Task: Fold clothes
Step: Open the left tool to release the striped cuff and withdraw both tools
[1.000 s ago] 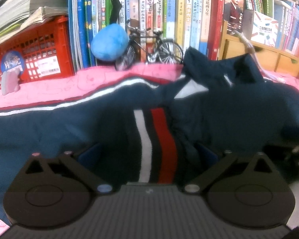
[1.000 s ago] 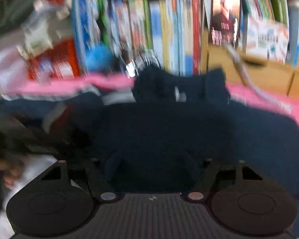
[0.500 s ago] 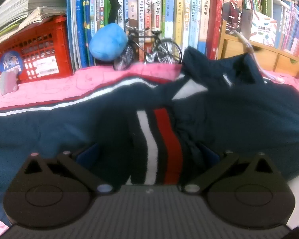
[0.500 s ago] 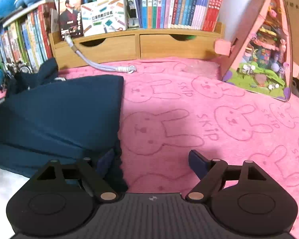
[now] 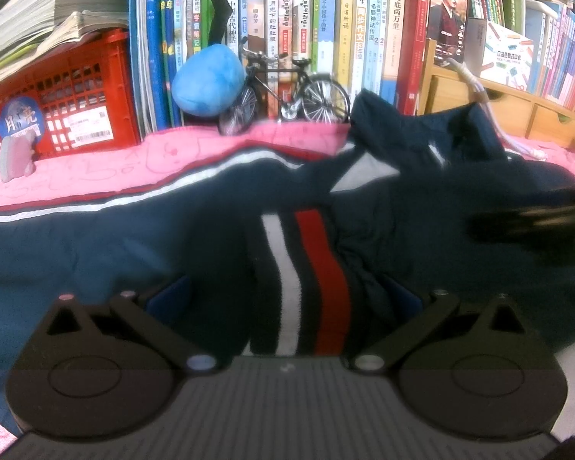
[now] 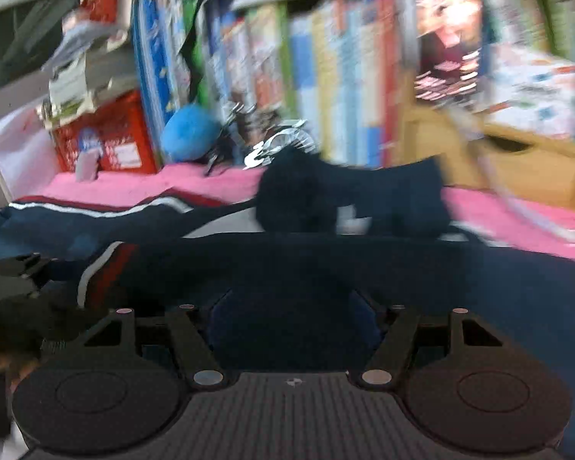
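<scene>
Left jaws: left gripper (image 5: pixel 285 295) stays clamped on the jacket's striped cuff (image 5: pixel 306 283).
Right jaws: right gripper (image 6: pixel 291 326), back over the jacket (image 6: pixel 402 280) and just narrowing, grip unclear.
Jacket: beside the toy bicycle (image 5: pixel 283 96), sleeve fold underway.

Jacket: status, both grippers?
Left gripper wide around striped cuff, grip unclear. Right gripper jaws just closing, jacket cloth between, view blurred. Jacket lies on pink blanket, nothing on it.

A jacket (image 5: pixel 421 207) lies on the blanket (image 5: pixel 96 176); behind it, a model bicycle (image 5: pixel 287 92) stands before the books (image 5: pixel 326 19), a crate (image 5: pixel 76 107) to their left.
</scene>
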A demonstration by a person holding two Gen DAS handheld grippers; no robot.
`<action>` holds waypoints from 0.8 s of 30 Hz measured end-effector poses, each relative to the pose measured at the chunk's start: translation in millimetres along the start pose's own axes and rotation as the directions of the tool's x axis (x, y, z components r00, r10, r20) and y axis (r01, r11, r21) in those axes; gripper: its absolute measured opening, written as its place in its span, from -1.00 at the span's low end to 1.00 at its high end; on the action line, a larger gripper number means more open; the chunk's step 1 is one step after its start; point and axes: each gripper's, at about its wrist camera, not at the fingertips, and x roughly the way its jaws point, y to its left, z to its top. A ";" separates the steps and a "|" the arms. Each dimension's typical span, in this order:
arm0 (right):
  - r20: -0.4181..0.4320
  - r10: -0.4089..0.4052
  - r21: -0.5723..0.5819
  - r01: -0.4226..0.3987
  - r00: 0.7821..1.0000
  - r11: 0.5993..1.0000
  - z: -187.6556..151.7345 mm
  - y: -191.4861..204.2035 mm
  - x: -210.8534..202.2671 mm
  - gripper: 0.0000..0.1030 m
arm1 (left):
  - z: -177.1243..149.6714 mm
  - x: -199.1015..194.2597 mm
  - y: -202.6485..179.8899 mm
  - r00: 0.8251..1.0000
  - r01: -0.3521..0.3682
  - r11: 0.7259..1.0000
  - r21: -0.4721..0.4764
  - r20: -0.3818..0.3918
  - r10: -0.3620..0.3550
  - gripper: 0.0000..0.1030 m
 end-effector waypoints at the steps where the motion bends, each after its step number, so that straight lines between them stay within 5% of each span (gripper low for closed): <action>1: -0.021 -0.003 0.005 0.003 1.000 1.000 3.4 6.2 15.9 0.27 | 0.0 0.0 0.2 1.000 0.000 1.000 0.000 0.000 0.000 1.00; 4: -0.011 -0.119 -0.030 0.119 0.993 0.992 4.2 -4.1 32.6 0.29 | 0.1 0.1 0.5 1.000 0.001 1.000 -0.001 0.000 -0.001 1.00; 8: -0.022 -0.210 0.047 0.211 0.977 0.976 5.1 -67.2 22.2 0.27 | 0.1 0.1 0.3 1.000 0.000 1.000 -0.002 0.000 0.000 1.00; 10: -0.024 -0.320 0.049 0.321 0.947 0.946 2.1 -102.1 15.6 0.35 | 0.0 0.1 0.4 1.000 0.000 1.000 -0.002 0.000 0.000 1.00; 14: -0.076 -0.410 0.216 0.416 0.909 0.883 -4.3 -184.6 -2.5 0.47 | 0.2 0.2 0.4 1.000 -0.001 1.000 -0.001 0.000 0.001 1.00; 16: -0.104 -0.469 0.279 0.478 0.877 0.833 -8.0 -219.7 -9.4 0.68 | 0.2 0.3 0.3 1.000 -0.001 1.000 -0.001 0.000 0.001 1.00; 19: -0.139 -0.549 0.300 0.563 0.824 0.770 -11.9 -235.1 -21.9 0.63 | 0.3 0.4 0.4 1.000 -0.002 1.000 -0.001 0.000 0.002 1.00; 22: -0.154 -0.621 0.296 0.635 0.769 0.713 -15.9 -240.6 -35.2 0.35 | 0.3 0.3 0.8 1.000 -0.001 1.000 -0.001 -0.001 0.001 1.00; 24: -0.072 -0.584 0.284 0.578 0.808 0.765 -17.4 -223.1 -48.7 0.35 | 0.3 0.2 0.8 1.000 -0.001 1.000 -0.001 -0.001 0.001 1.00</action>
